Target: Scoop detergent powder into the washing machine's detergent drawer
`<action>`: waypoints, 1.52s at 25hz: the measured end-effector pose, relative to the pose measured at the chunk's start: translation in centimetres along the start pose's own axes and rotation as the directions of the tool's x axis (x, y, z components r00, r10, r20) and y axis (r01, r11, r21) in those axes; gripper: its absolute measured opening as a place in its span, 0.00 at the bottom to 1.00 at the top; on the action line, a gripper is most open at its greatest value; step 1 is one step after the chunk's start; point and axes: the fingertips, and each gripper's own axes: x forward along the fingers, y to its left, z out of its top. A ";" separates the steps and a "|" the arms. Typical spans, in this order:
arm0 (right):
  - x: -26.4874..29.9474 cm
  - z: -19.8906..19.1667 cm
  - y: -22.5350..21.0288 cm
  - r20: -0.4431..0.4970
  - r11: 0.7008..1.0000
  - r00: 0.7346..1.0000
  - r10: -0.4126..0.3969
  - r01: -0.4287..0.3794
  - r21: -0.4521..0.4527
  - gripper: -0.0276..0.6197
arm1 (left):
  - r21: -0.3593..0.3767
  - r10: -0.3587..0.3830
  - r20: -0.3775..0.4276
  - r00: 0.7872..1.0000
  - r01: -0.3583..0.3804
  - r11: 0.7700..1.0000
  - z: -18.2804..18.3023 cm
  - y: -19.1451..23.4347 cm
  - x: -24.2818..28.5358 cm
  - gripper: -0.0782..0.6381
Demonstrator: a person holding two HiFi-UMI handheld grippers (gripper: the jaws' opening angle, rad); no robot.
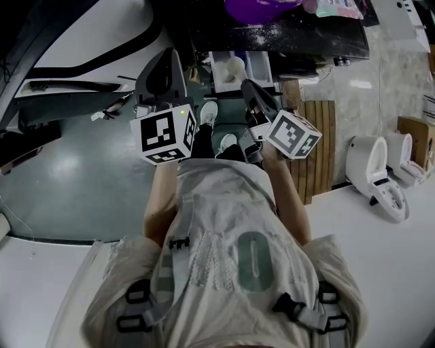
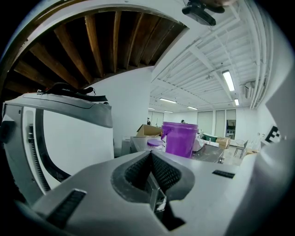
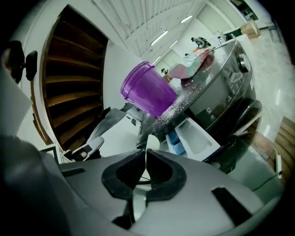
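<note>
The washing machine's detergent drawer (image 1: 253,68) (image 3: 196,136) stands pulled out, showing white and blue compartments. My right gripper (image 3: 144,154) (image 1: 247,85) is shut on the thin handle of a white scoop (image 3: 152,142), whose bowl hangs just before the drawer. A purple bucket (image 3: 147,90) (image 2: 179,137) (image 1: 262,7) stands on the dark machine top (image 3: 216,69), with white powder scattered around it. My left gripper (image 2: 150,154) (image 1: 166,61) is shut with nothing between its pads, held to the left of the drawer and pointing towards the bucket.
A white curved panel (image 2: 69,138) rises close on the left. Pink and teal bags (image 3: 193,64) lie on the machine top. A wooden slatted mat (image 1: 316,136) and white toilets (image 1: 377,177) are on the floor to the right. The person's shoes (image 1: 209,112) stand below the drawer.
</note>
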 end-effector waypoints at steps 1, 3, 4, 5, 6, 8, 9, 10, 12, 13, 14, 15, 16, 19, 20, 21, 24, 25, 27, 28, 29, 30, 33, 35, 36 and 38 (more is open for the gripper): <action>0.0 0.0 0.0 -0.005 1.000 1.000 -0.012 0.012 -0.029 0.06 | 0.000 0.002 0.000 1.000 -0.002 1.000 0.0 0.1 0.0 0.14; 0.1 0.0 -0.1 -0.014 0.996 0.999 -0.035 0.033 -0.080 0.06 | 0.008 0.005 0.002 1.000 -0.006 1.000 0.0 0.2 0.0 0.14; 0.1 0.1 -0.1 -0.018 0.994 0.999 -0.046 0.044 -0.105 0.06 | 0.007 0.006 0.003 1.000 -0.006 1.000 0.0 0.2 0.0 0.14; 0.1 0.1 -0.1 -0.020 0.990 0.998 -0.057 0.054 -0.128 0.06 | 0.002 0.005 0.003 1.000 -0.005 1.000 0.0 0.2 0.1 0.14; 0.2 0.1 -0.2 -0.022 0.987 0.998 -0.066 0.062 -0.149 0.06 | -0.005 0.005 0.002 1.000 -0.005 1.000 -0.1 0.2 0.1 0.14; 0.3 0.1 -0.1 -0.027 0.979 0.996 -0.080 0.073 -0.191 0.06 | -0.014 0.007 0.001 1.000 -0.006 1.000 -0.2 0.4 0.1 0.14; 0.3 0.1 -0.1 -0.029 0.973 0.996 -0.088 0.080 -0.215 0.06 | -0.015 0.008 0.000 1.000 -0.008 1.000 -0.3 0.4 0.1 0.14; 0.4 0.1 0.0 -0.032 0.966 0.995 -0.099 0.089 -0.244 0.06 | -0.015 0.010 0.000 1.000 -0.010 1.000 -0.3 0.5 0.0 0.14; 0.5 0.0 0.1 -0.036 0.943 0.991 -0.126 0.108 -0.314 0.06 | -0.016 0.012 0.000 1.000 -0.012 1.000 -0.3 0.6 0.0 0.14; 0.5 0.0 0.2 -0.037 0.928 0.990 -0.139 0.117 -0.354 0.06 | -0.017 0.014 -0.001 1.000 -0.014 1.000 -0.3 0.7 0.0 0.14; 0.5 0.0 0.3 -0.038 0.911 0.988 -0.150 0.124 -0.394 0.06 | -0.018 0.015 -0.001 1.000 -0.015 1.000 -0.3 0.8 0.0 0.14; 0.6 0.0 0.5 -0.037 0.892 0.986 -0.161 0.129 -0.434 0.06 | -0.020 0.017 0.000 1.000 -0.017 1.000 -0.3 0.8 0.0 0.14; 0.6 0.0 0.6 -0.036 0.872 0.985 -0.171 0.134 -0.471 0.06 | -0.022 0.018 0.000 1.000 -0.018 1.000 -0.3 0.9 0.0 0.14; 0.8 -0.1 0.8 -0.032 0.807 0.979 -0.203 0.149 -0.571 0.06 | -0.022 0.018 0.000 1.000 -0.018 1.000 -0.5 0.9 0.0 0.14; 0.9 -0.1 0.9 -0.030 0.782 0.976 -0.215 0.154 -0.603 0.06 | -0.022 0.017 -0.002 1.000 -0.017 1.000 -0.5 0.8 0.0 0.14; 0.9 -0.2 0.9 -0.028 0.756 0.974 -0.226 0.158 -0.635 0.06 | -0.023 0.016 -0.003 1.000 -0.016 1.000 -0.6 0.8 0.0 0.14; 1.1 -0.2 1.2 -0.019 0.677 0.967 -0.256 0.165 -0.718 0.06 | -0.025 0.018 -0.005 1.000 -0.018 1.000 -0.8 0.9 0.0 0.14; 1.2 -0.2 1.3 -0.017 0.651 0.965 -0.263 0.165 -0.741 0.06 | -0.025 0.019 -0.005 1.000 -0.019 1.000 -0.8 1.0 0.1 0.14; 1.3 -0.2 1.4 -0.014 0.602 0.962 -0.274 0.160 -0.783 0.06 | -0.026 0.021 -0.005 1.000 -0.021 0.999 -0.8 1.0 0.1 0.14; 1.3 -0.2 1.5 -0.013 0.575 0.960 -0.280 0.157 -0.803 0.06 | -0.026 0.021 -0.005 1.000 -0.021 0.999 -0.7 1.0 0.2 0.14; 1.4 -0.3 1.6 -0.010 0.544 0.957 -0.289 0.155 -0.825 0.06 | -0.028 0.021 -0.005 1.000 -0.021 0.999 -0.7 1.0 0.3 0.14; 1.4 -0.3 1.7 -0.006 0.508 0.954 -0.299 0.154 -0.847 0.06 | -0.029 0.021 -0.005 1.000 -0.021 0.999 -0.7 1.0 0.3 0.14; 1.6 -0.5 1.7 0.012 0.385 0.941 -0.338 0.150 -0.911 0.06 | -0.031 0.019 -0.007 1.000 -0.019 0.999 -0.7 1.0 0.4 0.14; 1.7 -0.7 1.9 0.016 0.312 0.935 -0.354 0.134 -0.941 0.06 | -0.034 0.018 -0.009 1.000 -0.018 0.999 -0.8 1.0 0.4 0.14; 1.7 -0.9 1.9 0.017 0.274 0.932 -0.362 0.124 -0.954 0.06 | -0.037 0.018 -0.009 1.000 -0.018 0.999 -0.8 1.0 0.4 0.14; 1.9 -1.1 1.9 0.030 0.175 0.924 -0.382 0.104 -0.979 0.06 | -0.044 0.017 -0.009 1.000 -0.017 0.999 -0.9 0.9 0.5 0.14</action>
